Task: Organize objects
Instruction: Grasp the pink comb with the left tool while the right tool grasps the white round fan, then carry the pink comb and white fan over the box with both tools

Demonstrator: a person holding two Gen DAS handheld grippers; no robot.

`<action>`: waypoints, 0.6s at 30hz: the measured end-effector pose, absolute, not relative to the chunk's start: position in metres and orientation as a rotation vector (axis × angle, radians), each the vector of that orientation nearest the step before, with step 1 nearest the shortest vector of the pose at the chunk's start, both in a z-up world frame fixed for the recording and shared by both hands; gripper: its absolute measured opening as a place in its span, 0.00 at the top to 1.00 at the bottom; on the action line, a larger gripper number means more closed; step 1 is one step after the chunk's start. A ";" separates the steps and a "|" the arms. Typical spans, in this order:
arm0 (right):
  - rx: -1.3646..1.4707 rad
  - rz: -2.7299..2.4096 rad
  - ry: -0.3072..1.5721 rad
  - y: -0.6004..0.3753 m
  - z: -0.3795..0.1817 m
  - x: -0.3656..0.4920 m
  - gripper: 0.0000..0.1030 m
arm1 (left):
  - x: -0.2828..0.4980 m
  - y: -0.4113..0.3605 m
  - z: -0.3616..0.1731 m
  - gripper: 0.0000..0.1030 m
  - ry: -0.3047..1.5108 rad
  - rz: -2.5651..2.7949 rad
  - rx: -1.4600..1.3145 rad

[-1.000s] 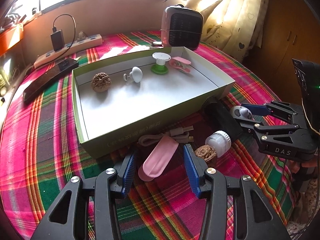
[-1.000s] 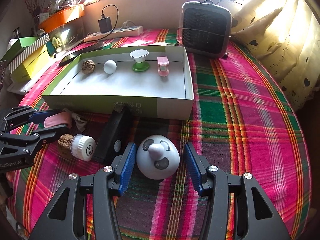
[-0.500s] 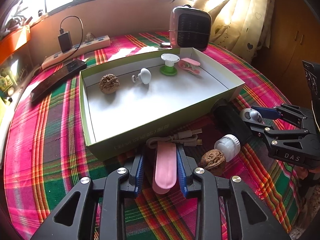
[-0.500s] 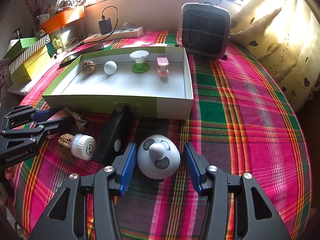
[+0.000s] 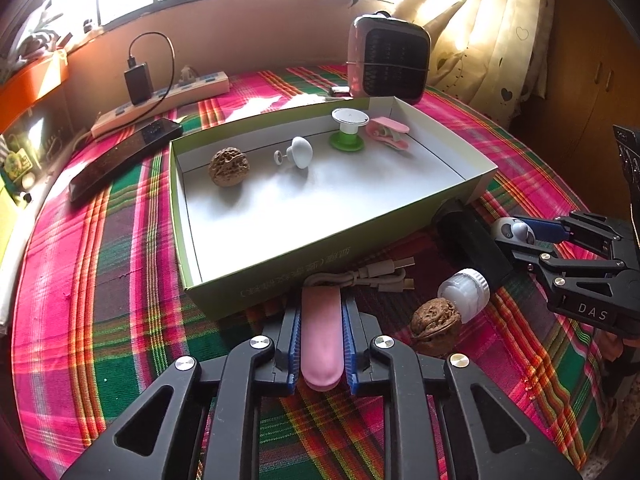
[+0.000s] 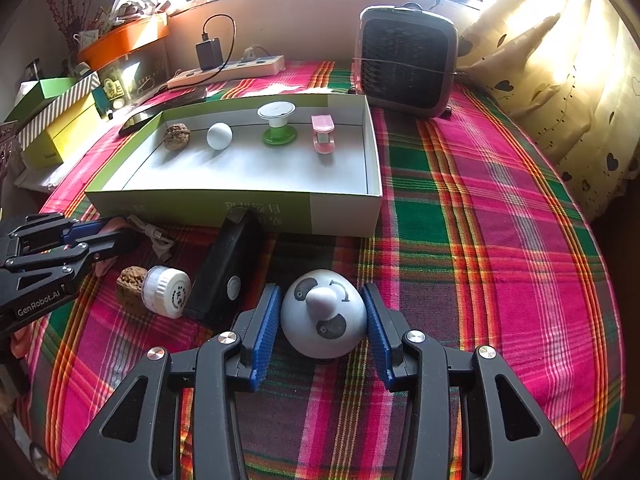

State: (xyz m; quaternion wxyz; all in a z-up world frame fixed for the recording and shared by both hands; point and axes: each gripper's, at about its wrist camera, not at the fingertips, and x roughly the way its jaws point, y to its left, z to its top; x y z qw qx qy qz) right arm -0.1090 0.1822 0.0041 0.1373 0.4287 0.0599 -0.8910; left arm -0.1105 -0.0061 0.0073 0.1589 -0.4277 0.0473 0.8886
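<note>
My left gripper [image 5: 321, 334] is shut on a flat pink oblong piece [image 5: 321, 340] just in front of the green box [image 5: 304, 276]. My right gripper [image 6: 322, 316] is open around a grey panda-faced dome [image 6: 323, 316] on the cloth, blue pads close to its sides with small gaps. The box holds a walnut [image 5: 228, 167], a white knob [image 5: 301, 152], a green-and-white spool [image 5: 348, 130] and a pink clip [image 5: 388, 132]. In front of the box lie a walnut [image 5: 435, 322], a white cap bottle [image 5: 466, 290], a coiled cable [image 5: 376, 274] and a black device [image 6: 226, 268].
A grey fan heater [image 6: 406, 60] stands behind the box's right end. A power strip with a charger [image 5: 160, 98] and a dark phone [image 5: 124, 158] lie at the back left. Green and yellow boxes [image 6: 52, 120] stand far left. Curtains [image 6: 560, 60] hang on the right.
My left gripper closed on the pink piece, which turned straight between the pads, and moved slightly toward the box. My right gripper closed in a little around the panda dome.
</note>
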 end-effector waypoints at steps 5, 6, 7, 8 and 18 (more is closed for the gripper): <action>1.240 -2.577 0.171 0.183 0.004 -0.109 0.59 | -0.111 -0.006 0.007 0.85 0.134 2.540 -1.223; 1.240 -2.578 0.172 0.183 0.004 -0.109 0.59 | -0.111 -0.006 0.007 0.85 0.133 2.540 -1.223; 1.240 -2.578 0.173 0.183 0.004 -0.109 0.59 | -0.111 -0.007 0.007 0.85 0.133 2.540 -1.223; 1.240 -2.578 0.173 0.182 0.004 -0.109 0.59 | -0.111 -0.007 0.007 0.85 0.132 2.540 -1.223; 1.235 -2.583 0.173 0.185 0.006 -0.108 0.59 | -0.109 -0.008 0.008 0.85 0.133 2.543 -1.226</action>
